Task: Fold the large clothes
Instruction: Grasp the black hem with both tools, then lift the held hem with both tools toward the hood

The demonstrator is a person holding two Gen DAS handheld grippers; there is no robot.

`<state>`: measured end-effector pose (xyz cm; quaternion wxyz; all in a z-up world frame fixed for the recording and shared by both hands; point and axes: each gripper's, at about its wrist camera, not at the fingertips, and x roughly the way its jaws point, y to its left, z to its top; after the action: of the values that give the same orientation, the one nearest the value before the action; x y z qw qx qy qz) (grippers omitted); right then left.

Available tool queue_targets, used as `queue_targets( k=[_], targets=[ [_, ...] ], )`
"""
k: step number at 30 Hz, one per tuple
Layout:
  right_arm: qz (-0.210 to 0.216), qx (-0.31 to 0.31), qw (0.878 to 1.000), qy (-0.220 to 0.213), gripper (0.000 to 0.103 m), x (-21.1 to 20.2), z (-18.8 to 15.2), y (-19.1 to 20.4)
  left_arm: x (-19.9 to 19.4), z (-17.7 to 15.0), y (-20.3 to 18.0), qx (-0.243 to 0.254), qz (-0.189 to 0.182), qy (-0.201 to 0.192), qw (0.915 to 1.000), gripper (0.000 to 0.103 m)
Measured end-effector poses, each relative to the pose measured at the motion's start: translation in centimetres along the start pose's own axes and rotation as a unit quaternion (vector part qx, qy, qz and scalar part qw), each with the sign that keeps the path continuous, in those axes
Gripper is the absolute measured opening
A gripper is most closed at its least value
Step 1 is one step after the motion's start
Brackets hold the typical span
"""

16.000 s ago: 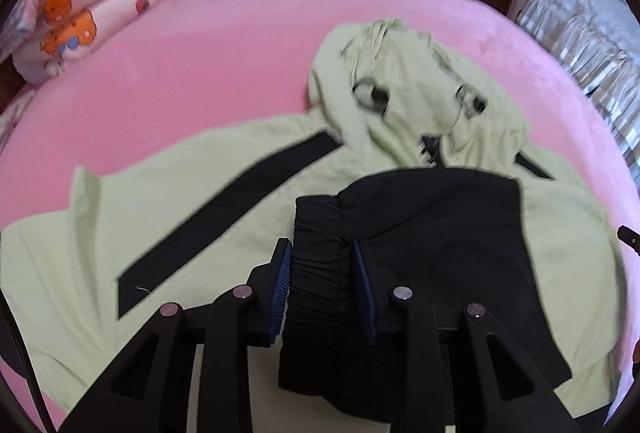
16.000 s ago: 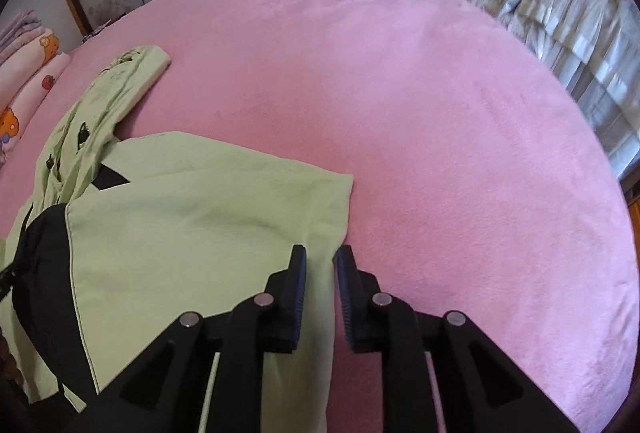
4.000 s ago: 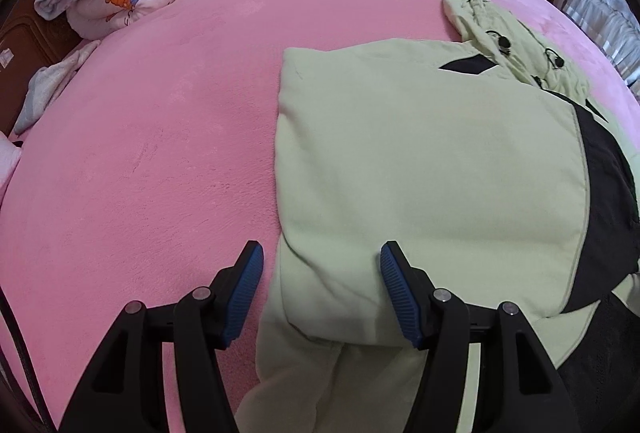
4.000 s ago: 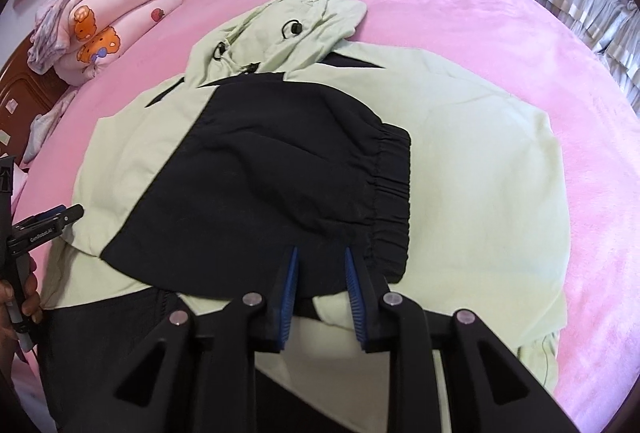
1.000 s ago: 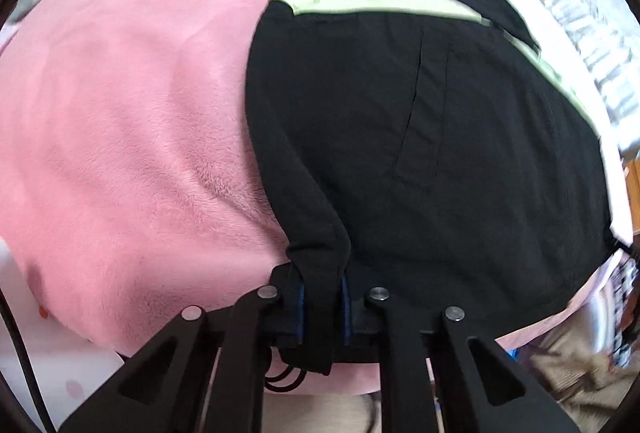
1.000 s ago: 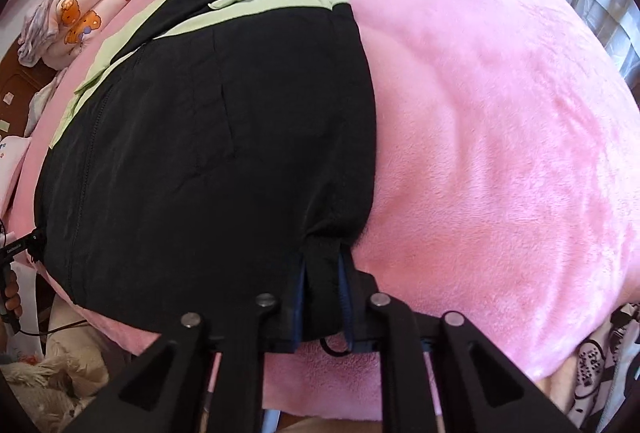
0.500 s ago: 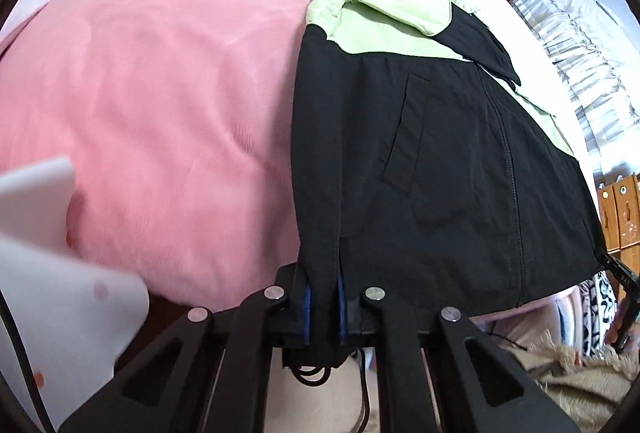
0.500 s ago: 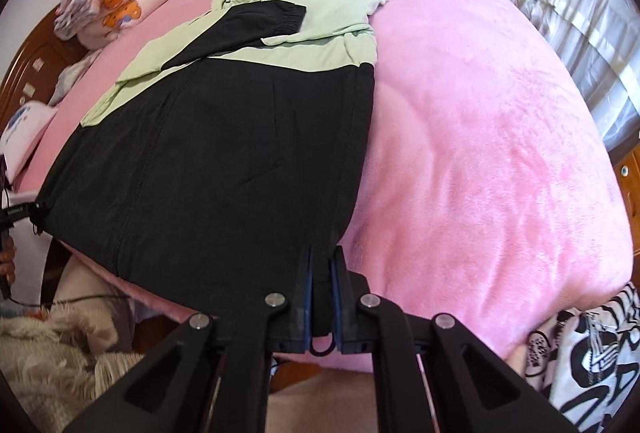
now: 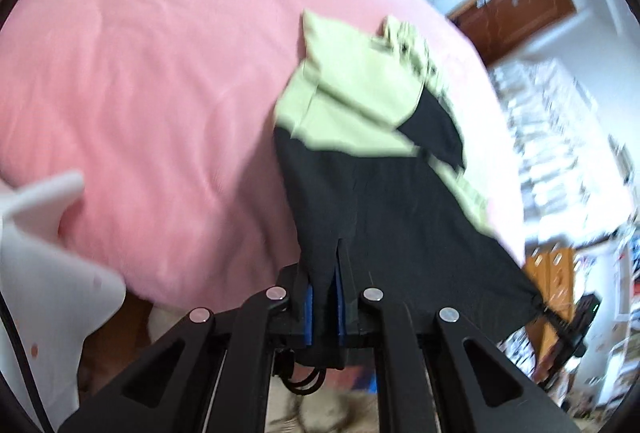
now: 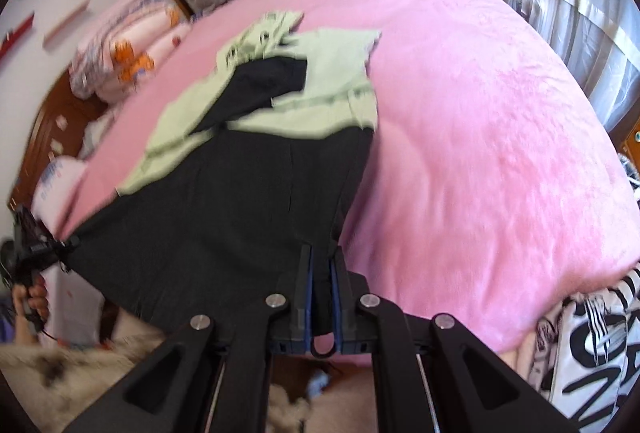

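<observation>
Left gripper (image 9: pixel 324 307): black two-finger frame, blue pads (image 9: pixel 308 313), four round silver screws, triangular cut-outs in the arms, thin black cable at frame's left edge. Right gripper (image 10: pixel 320 307): same black frame, blue pads (image 10: pixel 308 307), silver screws, triangular cut-outs.

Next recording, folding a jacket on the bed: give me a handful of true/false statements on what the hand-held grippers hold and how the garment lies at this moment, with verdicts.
1. The left hand-held gripper is shut on the black hem of the jacket. True.
2. The right hand-held gripper hangs open, holding nothing. False: it is shut on the jacket's other hem corner.
3. The jacket's light green upper part lies on the pink bed cover. True.
4. The jacket is all black. False: the lower part is black, the upper part and hood light green.
5. Folded pink bedding sits at the far left of the bed in the right wrist view. True.
</observation>
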<state>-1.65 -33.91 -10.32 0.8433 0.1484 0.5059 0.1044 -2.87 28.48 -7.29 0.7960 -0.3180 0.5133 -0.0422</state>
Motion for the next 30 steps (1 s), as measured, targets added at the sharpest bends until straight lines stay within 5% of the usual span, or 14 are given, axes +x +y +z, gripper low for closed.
queue_targets(
  k=[6,14,18,20,21,25,30],
  targets=[
    [0.047,0.041,0.997,-0.043,0.007,0.5,7.5,0.0,1.6,8.2,-0.9,-0.051,-0.038,-0.045,0.9969,0.006],
    [0.023,0.063,0.997,-0.046,0.007,8.3,20.6,-0.1,10.7,21.4,-3.9,-0.085,-0.033,-0.043,0.9949,0.008],
    [0.003,0.111,0.992,-0.063,0.025,13.1,27.3,-2.5,16.2,27.7,-4.3,-0.109,0.001,-0.048,0.9929,0.034],
    [0.0,0.14,0.988,-0.07,0.046,15.1,29.0,-4.1,18.1,29.2,-3.9,-0.119,0.019,-0.067,0.9904,0.047],
    [0.0,0.146,0.987,-0.071,0.048,16.1,29.3,-4.7,19.2,29.8,-3.9,-0.116,0.032,-0.068,0.9904,0.048],
    [-0.007,0.113,0.993,-0.032,0.048,20.7,29.2,-5.3,24.2,30.5,-4.8,-0.044,0.067,-0.023,0.9965,0.048],
    [-0.022,0.048,0.998,0.02,0.048,25.3,26.9,-5.0,28.2,29.5,-5.6,0.03,0.052,0.016,0.998,0.048]
  ],
)
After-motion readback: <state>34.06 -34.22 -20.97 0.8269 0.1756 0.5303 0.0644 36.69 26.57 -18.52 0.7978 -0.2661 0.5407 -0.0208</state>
